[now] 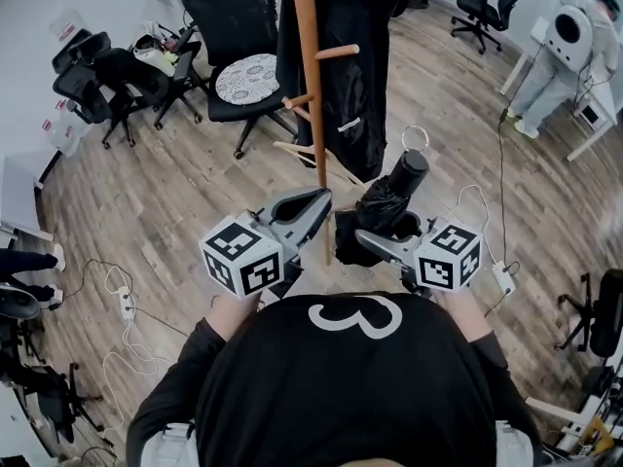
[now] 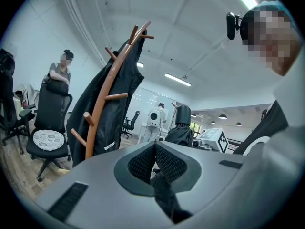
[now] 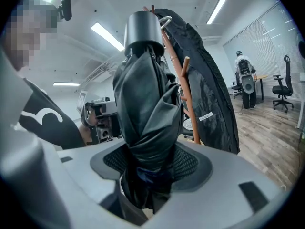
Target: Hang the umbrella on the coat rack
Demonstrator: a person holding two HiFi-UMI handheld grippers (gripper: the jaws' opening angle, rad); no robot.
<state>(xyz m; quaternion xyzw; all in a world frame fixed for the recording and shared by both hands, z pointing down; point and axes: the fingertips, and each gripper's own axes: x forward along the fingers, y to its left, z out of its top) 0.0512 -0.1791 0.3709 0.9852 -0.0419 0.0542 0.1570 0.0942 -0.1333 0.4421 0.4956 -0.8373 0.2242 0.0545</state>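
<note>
Seen from overhead, the right gripper (image 1: 362, 239) holds the folded black umbrella (image 1: 394, 197) just short of the coat rack (image 1: 310, 66), with the left gripper (image 1: 321, 202) alongside. The left gripper view shows its jaws pressed together on nothing. In the right gripper view, the pads pinch only slack fabric, handle above the fingers, so the cloth could slip free before the loop (image 3: 165, 20) catches a peg (image 3: 187, 59).

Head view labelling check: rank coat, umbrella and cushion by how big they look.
1. coat
2. umbrella, though it is nearer the camera, which enlarges it
3. cushion
</note>
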